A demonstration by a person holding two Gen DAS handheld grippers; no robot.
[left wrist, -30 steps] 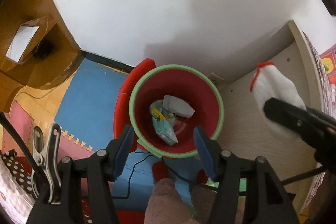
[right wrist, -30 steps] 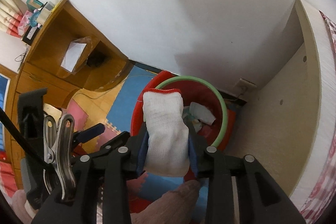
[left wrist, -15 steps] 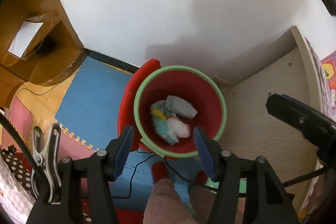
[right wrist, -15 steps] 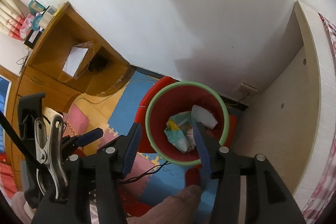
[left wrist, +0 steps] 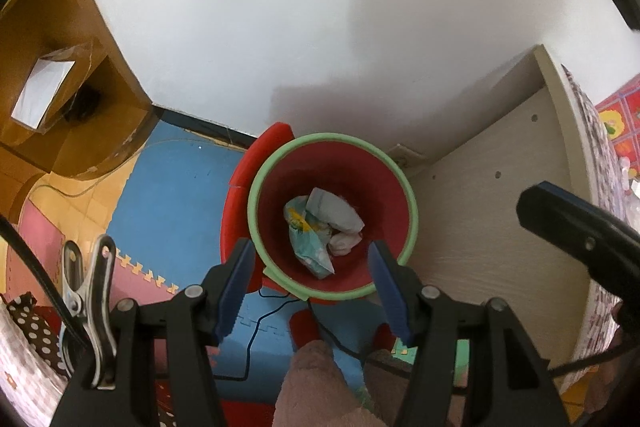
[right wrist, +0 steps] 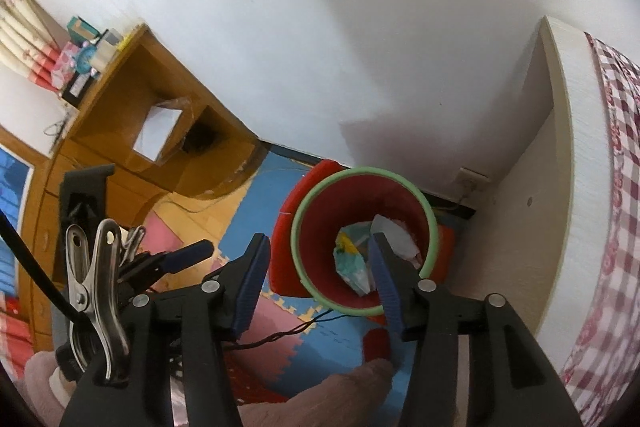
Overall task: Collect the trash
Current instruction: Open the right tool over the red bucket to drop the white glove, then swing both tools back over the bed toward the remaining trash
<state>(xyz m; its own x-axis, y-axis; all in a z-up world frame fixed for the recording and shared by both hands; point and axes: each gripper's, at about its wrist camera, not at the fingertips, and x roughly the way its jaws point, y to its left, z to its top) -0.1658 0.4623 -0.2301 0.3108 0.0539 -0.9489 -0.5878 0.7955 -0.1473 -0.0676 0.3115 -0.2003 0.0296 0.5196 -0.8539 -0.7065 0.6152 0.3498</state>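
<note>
Nearest the left wrist lens, the left gripper [left wrist: 310,283] stands with its two blue-padded fingers [left wrist: 235,285] spread and nothing between them; straight ahead at twelve o'clock, and below, lies the mouth of the red plastic bin with the pale green rim [left wrist: 412,203]. From the right wrist lens, the right gripper [right wrist: 318,281] also has its fingers parted and empty, the bin sitting at about one o'clock from the midpoint, so that the right-hand pad [right wrist: 384,281] overlaps the bin's opening in that view while the left-hand pad stands over the foam floor mat [right wrist: 256,211]. Inside the bin rest the collected scraps: a crumpled pale blue and yellow wrapper [left wrist: 308,239], a folded white packet [left wrist: 336,211] at its two o'clock, and a small white bundle of cloth [left wrist: 343,242] against the packet's near edge. The wrapper's long axis runs roughly from eleven to five o'clock in the left view. Judging by this, no loose trash lies within reach of either pair of fingers; the left gripper is the one more squarely over the bin. Further off, a wooden desk [right wrist: 120,131] stands at ten o'clock and a pale board panel [left wrist: 500,195] at two o'clock, against the white wall [left wrist: 320,7].
</note>
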